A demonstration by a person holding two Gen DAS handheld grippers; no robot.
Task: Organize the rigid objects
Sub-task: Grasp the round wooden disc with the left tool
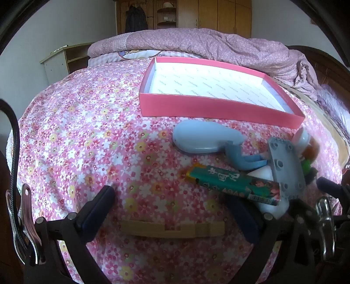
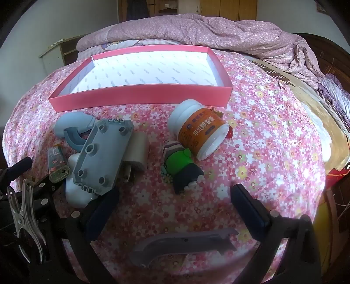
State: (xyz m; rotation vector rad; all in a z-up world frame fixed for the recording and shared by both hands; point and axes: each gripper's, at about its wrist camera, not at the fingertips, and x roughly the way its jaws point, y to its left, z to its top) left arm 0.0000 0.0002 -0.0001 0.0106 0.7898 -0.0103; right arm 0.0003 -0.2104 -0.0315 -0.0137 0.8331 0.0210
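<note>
Both tools wide, empty, white bottle (image 2: 76, 196) mostly hidden under grey block (image 2: 102, 157)

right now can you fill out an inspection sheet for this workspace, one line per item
surface: floral bedsheet, crumpled quilt behind.
job's things: pink box empty; orange-label jar on its side; toy figure lying flat; grey studded plate atop a pile; green packet; blue device.
clutter: wooden strip; grey curved handle.
grippers: left gripper open, empty; right gripper open, empty.
cables: nothing seen.
surroundings: wooden wardrobe, white walls.
</note>
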